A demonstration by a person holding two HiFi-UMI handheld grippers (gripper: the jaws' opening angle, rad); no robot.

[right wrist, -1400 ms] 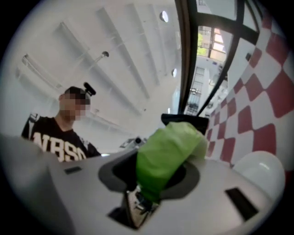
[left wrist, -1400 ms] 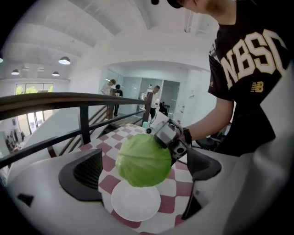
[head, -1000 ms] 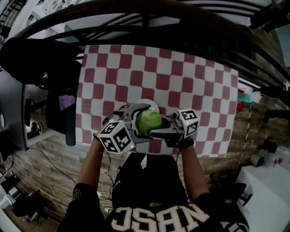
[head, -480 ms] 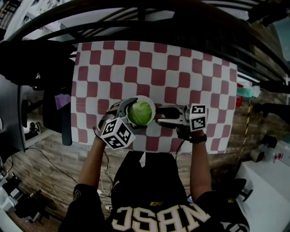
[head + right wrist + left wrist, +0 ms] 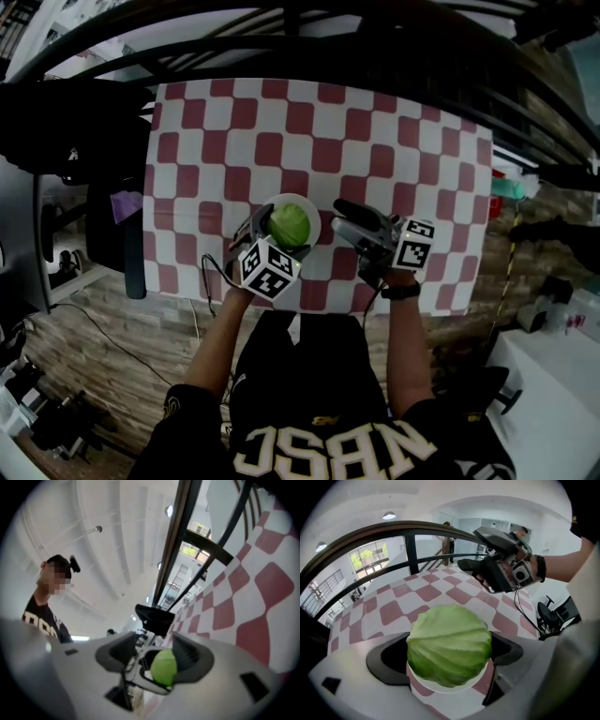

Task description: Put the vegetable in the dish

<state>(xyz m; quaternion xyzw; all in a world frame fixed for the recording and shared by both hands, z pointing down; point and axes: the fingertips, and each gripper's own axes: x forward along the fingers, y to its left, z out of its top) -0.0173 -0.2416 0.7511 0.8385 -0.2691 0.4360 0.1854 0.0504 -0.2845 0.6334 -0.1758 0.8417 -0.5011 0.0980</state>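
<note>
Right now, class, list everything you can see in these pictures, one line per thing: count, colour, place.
tablecloth: one, red and white checks, covering the table
dish: one, white, near edge of the cloth
cabbage: one, green, in the dish
railing: several curved bars, black, beyond the table
office chair: one, black, beside the table
floor: wood planks, brown, below the table
left gripper: one, grey, a jaw on either side of the cabbage; whether they press on it cannot be told
right gripper: one, grey, right of the dish, jaws open and empty
shirt: one, black with white lettering, on the person
</note>
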